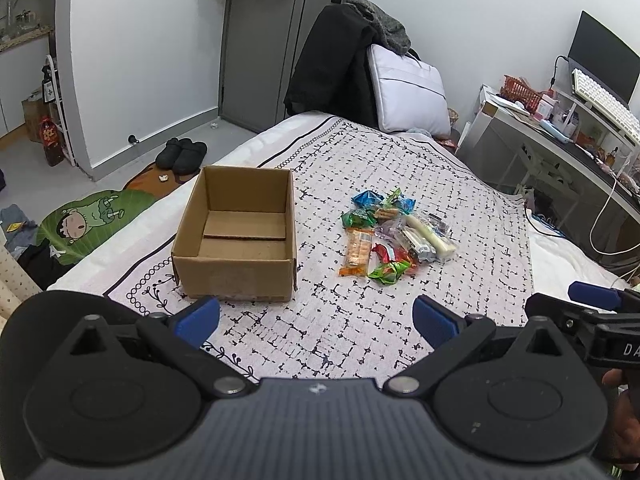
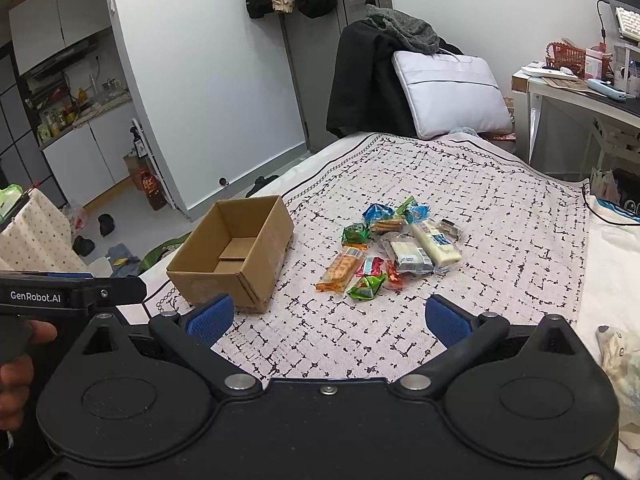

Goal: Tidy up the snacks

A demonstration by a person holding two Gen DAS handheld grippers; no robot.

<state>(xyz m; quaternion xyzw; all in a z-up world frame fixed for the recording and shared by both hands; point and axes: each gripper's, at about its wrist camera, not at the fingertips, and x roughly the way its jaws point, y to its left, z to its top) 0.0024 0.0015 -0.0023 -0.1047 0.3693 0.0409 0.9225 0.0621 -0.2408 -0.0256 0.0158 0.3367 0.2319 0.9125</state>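
Observation:
An open, empty cardboard box (image 1: 240, 236) stands on the patterned bed cover, also seen in the right wrist view (image 2: 236, 252). To its right lies a pile of wrapped snacks (image 1: 394, 236), also in the right wrist view (image 2: 394, 248): an orange cracker pack (image 1: 356, 254), green, blue and red candy wrappers, and a white bar (image 2: 434, 246). My left gripper (image 1: 316, 320) is open and empty, held above the cover short of the box and pile. My right gripper (image 2: 326, 320) is open and empty, likewise short of the pile.
The bed cover (image 1: 360, 340) spans the bed. A white pillow (image 1: 408, 92) and a dark jacket (image 1: 332, 68) lie at the far end. A cluttered desk (image 1: 560, 132) stands to the right. Shoes (image 1: 182, 154) and a green mat (image 1: 92, 220) are on the floor to the left.

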